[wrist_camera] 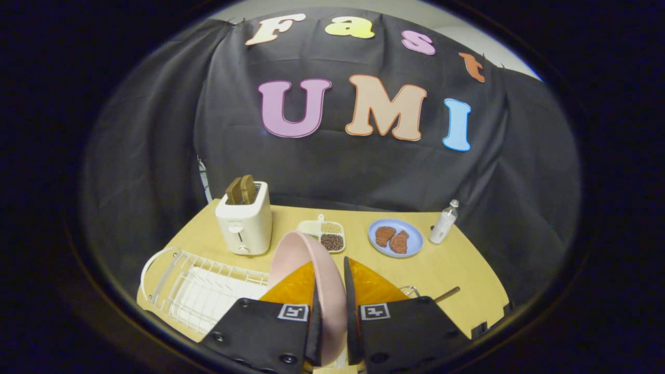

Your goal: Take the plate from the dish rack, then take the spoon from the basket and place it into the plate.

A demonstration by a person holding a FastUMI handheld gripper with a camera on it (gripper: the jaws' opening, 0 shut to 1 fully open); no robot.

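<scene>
The gripper (332, 291) is closed on the rim of the round pink plate (304, 254), held on edge between both fingers, above the white wire dish rack (192, 291). The plate looks stiff, smooth, probably slippery; a rim hold may pivot. Beyond stands a cream toaster (244, 223).

My one camera rides on the gripper (332, 306) and looks forward along its two fingers, angled slightly down over a wooden table (457, 270). It sits very near a pink plate (296, 252) held upright between the fingers, which press on its two faces. The rack (192, 291) lies close below, beside the fingers; a toaster (245, 224) and a blue dish (396, 238) stand beyond, with the cloth wall (156, 156) farthest.
</scene>
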